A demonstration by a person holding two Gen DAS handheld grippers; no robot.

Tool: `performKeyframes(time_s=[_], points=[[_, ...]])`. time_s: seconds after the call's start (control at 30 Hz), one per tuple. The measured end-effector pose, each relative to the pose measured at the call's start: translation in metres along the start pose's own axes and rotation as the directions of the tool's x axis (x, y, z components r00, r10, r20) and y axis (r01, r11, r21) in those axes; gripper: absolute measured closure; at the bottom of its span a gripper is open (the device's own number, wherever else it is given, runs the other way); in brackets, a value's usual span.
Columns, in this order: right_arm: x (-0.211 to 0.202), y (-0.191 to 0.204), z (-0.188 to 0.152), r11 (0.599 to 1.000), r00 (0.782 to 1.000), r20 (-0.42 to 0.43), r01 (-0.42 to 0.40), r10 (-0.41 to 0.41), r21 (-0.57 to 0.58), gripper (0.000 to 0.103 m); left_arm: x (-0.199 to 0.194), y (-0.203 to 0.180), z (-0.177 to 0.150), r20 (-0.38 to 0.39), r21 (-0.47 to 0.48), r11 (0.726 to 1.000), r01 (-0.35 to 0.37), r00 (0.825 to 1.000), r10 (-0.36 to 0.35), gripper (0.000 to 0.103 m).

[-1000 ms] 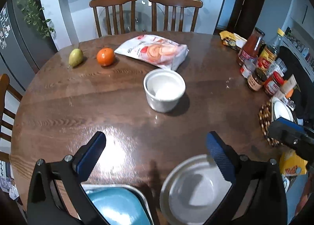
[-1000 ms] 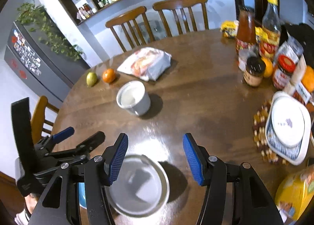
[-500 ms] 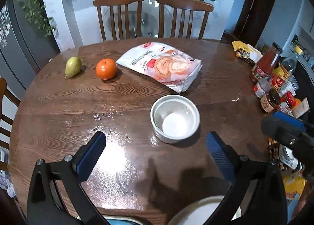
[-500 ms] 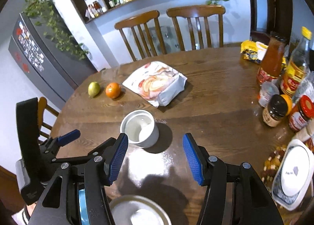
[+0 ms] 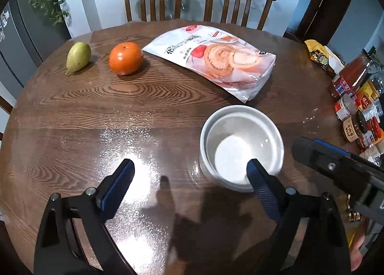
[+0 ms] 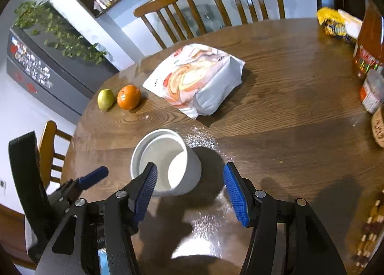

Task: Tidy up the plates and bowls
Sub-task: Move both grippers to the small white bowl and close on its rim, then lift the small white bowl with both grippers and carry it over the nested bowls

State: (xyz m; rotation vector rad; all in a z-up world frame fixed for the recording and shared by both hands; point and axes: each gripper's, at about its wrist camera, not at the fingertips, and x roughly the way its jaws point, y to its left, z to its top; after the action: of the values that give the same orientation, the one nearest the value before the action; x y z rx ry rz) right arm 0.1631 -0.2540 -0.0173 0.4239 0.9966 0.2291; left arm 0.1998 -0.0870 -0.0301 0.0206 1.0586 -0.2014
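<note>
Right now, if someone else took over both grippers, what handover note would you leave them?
Left gripper: open, empty, over the table, its right finger in front of the white bowl.
Right gripper: open, empty, left finger at the bowl's rim, not closed on it.
The bowl stands upright near the snack bag; orange and pear lie at the far left.
Done: nothing visibly stacked here.
Left: grasp the bowl and put it with the other dishes, which are out of view.

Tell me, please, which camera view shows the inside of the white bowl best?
The left wrist view: it looks down into the white bowl, showing its bare bottom and nearly the full rim. In the right wrist view the bowl appears tilted, and one finger of the open right gripper covers part of its opening.
</note>
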Motion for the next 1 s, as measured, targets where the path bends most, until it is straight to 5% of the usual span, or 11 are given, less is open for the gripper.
performKeyframes(time_s=[0.13, 0.27, 0.37, 0.53, 0.67, 0.8, 1.0], points=[[0.015, -0.004, 0.004, 1.000, 1.000, -0.019, -0.023, 0.023, 0.012, 0.044, 0.009, -0.001, 0.003, -0.011, 0.004, 1.000, -0.001, 1.000, 0.001, 0.014], [0.028, -0.004, 0.004, 0.999, 0.998, -0.042, -0.048, 0.048, 0.012, 0.044, 0.017, -0.004, 0.004, -0.032, 0.012, 1.000, 0.011, 0.999, -0.011, 0.028], [0.035, -0.003, 0.005, 0.998, 0.996, -0.057, -0.065, 0.065, 0.008, 0.049, 0.021, -0.007, 0.004, -0.036, 0.026, 1.000, 0.009, 0.999, -0.008, 0.030], [0.043, 0.001, 0.006, 0.998, 0.995, -0.076, -0.063, 0.062, -0.012, 0.066, 0.024, -0.012, 0.004, -0.038, 0.042, 0.999, 0.014, 0.999, -0.012, 0.051], [0.048, -0.002, 0.008, 0.999, 0.994, -0.096, -0.047, 0.046, -0.010, 0.079, 0.029, -0.014, 0.006, -0.052, 0.036, 0.999, 0.037, 0.998, -0.035, 0.059], [0.054, -0.003, 0.011, 0.999, 0.993, -0.113, -0.042, 0.040, -0.012, 0.080, 0.035, -0.016, 0.007, -0.070, 0.029, 0.998, 0.060, 0.996, -0.058, 0.075], [0.057, 0.000, 0.011, 0.999, 0.994, -0.109, -0.022, 0.018, -0.033, 0.081, 0.038, -0.018, 0.008, -0.070, 0.034, 0.998, 0.056, 0.996, -0.053, 0.077]])
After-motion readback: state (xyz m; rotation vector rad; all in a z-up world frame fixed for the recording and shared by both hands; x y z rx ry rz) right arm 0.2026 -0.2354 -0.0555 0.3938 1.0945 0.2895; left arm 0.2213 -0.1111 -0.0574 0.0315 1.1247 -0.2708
